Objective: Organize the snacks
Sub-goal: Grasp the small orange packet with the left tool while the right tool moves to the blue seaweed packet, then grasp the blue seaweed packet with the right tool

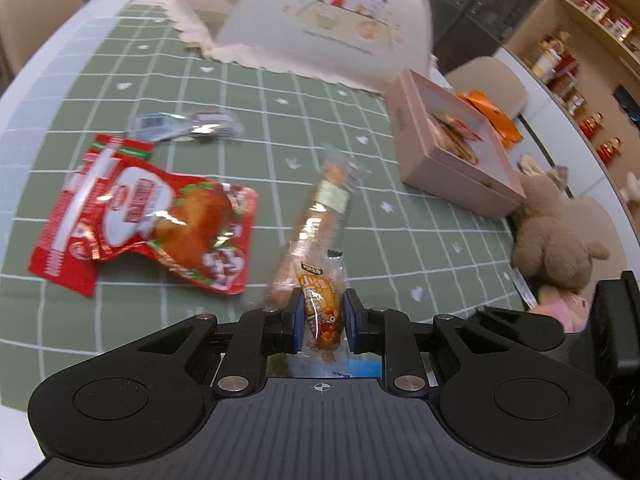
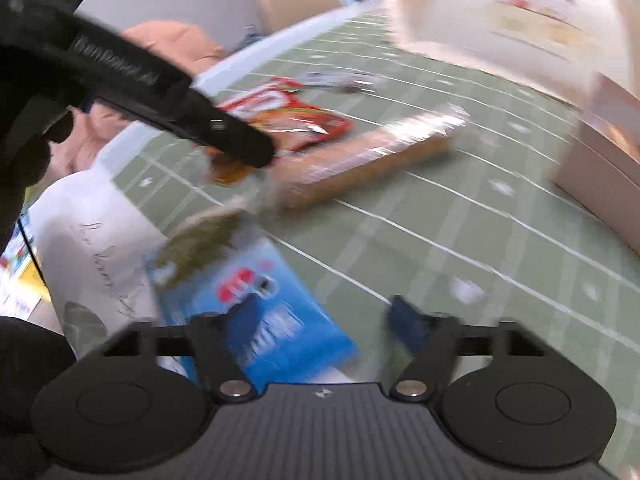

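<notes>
My left gripper (image 1: 322,312) is shut on a small orange snack packet (image 1: 322,300) and holds it above the green checked tablecloth (image 1: 224,96). A long clear-wrapped sausage stick (image 1: 320,208) lies just ahead. A red chicken-leg pouch (image 1: 148,216) lies to its left, and a silver wrapper (image 1: 188,126) further back. A pink box (image 1: 452,168) with snacks inside stands at the right. My right gripper (image 2: 320,320) is open and empty over a blue packet (image 2: 256,304). The right wrist view is blurred; the sausage stick (image 2: 368,156) and red pouch (image 2: 292,116) show there.
A white printed bag (image 1: 332,16) stands at the back. A brown plush toy (image 1: 552,232) sits at the table's right edge beside the pink box. The left gripper's black body (image 2: 132,80) crosses the upper left of the right wrist view. The pink box's wall (image 2: 600,152) is at its right.
</notes>
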Demonstrator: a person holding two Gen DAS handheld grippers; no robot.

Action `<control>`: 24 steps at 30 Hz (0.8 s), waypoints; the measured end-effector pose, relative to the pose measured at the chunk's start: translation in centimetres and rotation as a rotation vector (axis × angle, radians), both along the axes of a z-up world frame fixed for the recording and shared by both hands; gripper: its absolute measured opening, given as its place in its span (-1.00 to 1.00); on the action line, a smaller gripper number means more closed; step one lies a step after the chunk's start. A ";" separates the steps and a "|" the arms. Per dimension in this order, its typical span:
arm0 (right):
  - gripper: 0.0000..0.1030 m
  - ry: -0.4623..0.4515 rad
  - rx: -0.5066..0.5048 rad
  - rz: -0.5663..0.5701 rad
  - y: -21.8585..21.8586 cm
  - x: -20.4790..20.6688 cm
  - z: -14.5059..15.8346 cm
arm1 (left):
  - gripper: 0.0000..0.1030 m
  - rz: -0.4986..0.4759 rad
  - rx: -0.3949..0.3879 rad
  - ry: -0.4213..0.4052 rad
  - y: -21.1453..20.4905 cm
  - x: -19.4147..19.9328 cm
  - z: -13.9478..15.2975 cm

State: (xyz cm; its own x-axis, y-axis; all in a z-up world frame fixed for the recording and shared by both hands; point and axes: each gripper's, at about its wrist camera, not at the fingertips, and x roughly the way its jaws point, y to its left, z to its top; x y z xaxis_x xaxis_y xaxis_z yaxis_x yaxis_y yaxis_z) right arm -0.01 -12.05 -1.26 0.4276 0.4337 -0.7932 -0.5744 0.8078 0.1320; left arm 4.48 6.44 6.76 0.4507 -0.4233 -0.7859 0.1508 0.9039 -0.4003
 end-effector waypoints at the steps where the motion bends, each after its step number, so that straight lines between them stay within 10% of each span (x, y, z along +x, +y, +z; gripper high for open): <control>1: 0.08 0.008 -0.002 -0.050 -1.3 -0.2 0.1 | -0.53 -0.010 -0.004 0.000 -0.4 0.1 0.0; 7: 0.29 -0.028 -0.047 -0.194 -5.6 -1.8 0.6 | -0.53 -0.061 -0.002 0.010 -1.7 0.5 -0.2; 13: 0.57 -0.097 0.051 0.066 -2.1 -3.5 2.3 | -0.53 0.009 0.028 0.013 0.2 0.3 -0.2; 24: 0.87 -0.075 -0.080 0.431 7.7 -0.8 -0.9 | -0.53 0.137 0.113 0.000 3.6 -2.1 0.3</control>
